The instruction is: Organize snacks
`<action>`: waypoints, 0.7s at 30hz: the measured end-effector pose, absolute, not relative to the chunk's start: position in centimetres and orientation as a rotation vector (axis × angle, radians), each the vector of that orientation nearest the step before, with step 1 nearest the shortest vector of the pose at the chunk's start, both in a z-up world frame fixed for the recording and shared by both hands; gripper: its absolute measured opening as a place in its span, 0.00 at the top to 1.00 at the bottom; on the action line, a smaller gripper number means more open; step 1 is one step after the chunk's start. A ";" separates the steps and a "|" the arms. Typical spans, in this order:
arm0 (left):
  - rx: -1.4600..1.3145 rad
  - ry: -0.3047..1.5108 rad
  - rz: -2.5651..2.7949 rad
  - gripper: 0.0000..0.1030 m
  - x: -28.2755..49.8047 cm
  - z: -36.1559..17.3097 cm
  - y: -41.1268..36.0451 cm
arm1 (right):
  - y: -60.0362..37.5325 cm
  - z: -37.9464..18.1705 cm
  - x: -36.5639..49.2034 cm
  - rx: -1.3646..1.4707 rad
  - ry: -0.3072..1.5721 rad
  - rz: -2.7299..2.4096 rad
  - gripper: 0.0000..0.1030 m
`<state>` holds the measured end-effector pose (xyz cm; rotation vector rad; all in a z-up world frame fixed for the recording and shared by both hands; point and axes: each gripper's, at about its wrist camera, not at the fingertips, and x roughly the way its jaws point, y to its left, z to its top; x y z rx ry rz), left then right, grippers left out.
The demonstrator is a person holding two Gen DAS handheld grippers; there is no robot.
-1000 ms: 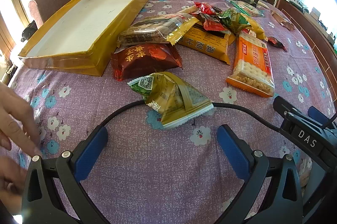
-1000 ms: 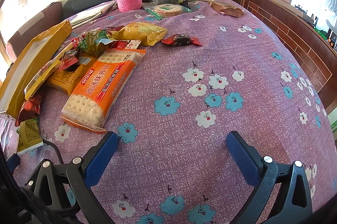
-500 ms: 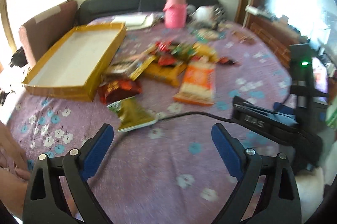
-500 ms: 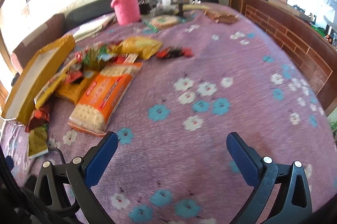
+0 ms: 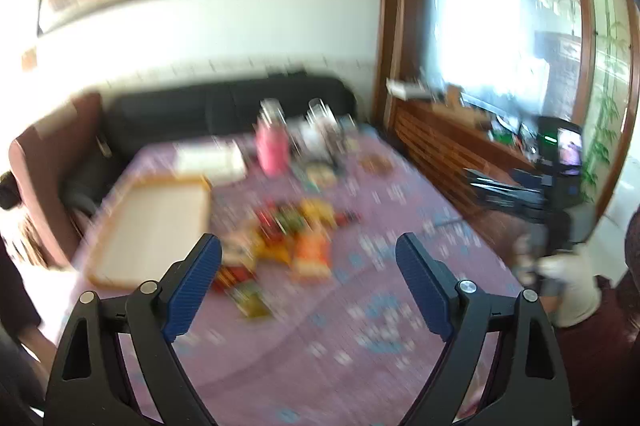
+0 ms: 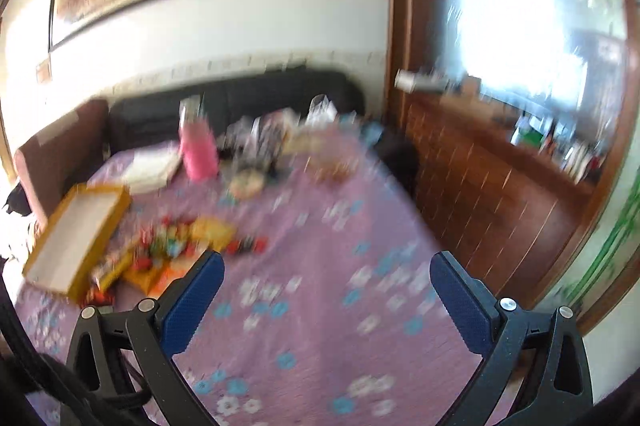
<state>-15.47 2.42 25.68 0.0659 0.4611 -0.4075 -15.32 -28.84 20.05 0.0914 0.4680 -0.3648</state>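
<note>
Both views are blurred by motion. A pile of snack packets (image 5: 280, 238) lies in the middle of the purple flowered tablecloth, with an orange cracker pack (image 5: 310, 254) at its near side. The pile also shows in the right wrist view (image 6: 172, 246). A gold-edged tray with a white floor (image 5: 152, 230) sits left of the pile, and shows in the right wrist view (image 6: 76, 238). My left gripper (image 5: 308, 250) is open and empty, high above the table. My right gripper (image 6: 326, 268) is open and empty, also well above the cloth.
A pink flask (image 5: 272, 150) and clutter stand at the table's far end, before a black sofa (image 5: 224, 106). A wooden cabinet (image 6: 500, 194) runs along the right. A gloved hand (image 5: 568, 278) with the other gripper shows at the right.
Both grippers have risen and pulled back from just above the cloth; the snacks and tray now look small and far. Both stay open.
</note>
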 end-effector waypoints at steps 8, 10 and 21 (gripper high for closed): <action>0.094 0.359 -0.371 0.13 -18.2 34.3 6.1 | -32.3 32.9 -23.0 0.093 0.264 -0.330 0.00; 0.097 0.367 -0.386 0.12 -19.7 35.7 6.4 | -32.2 34.2 -24.9 0.085 0.231 -0.322 0.00; 0.131 0.238 -0.280 0.12 -27.9 42.4 7.8 | -34.5 37.7 -33.9 0.160 0.093 -0.387 0.00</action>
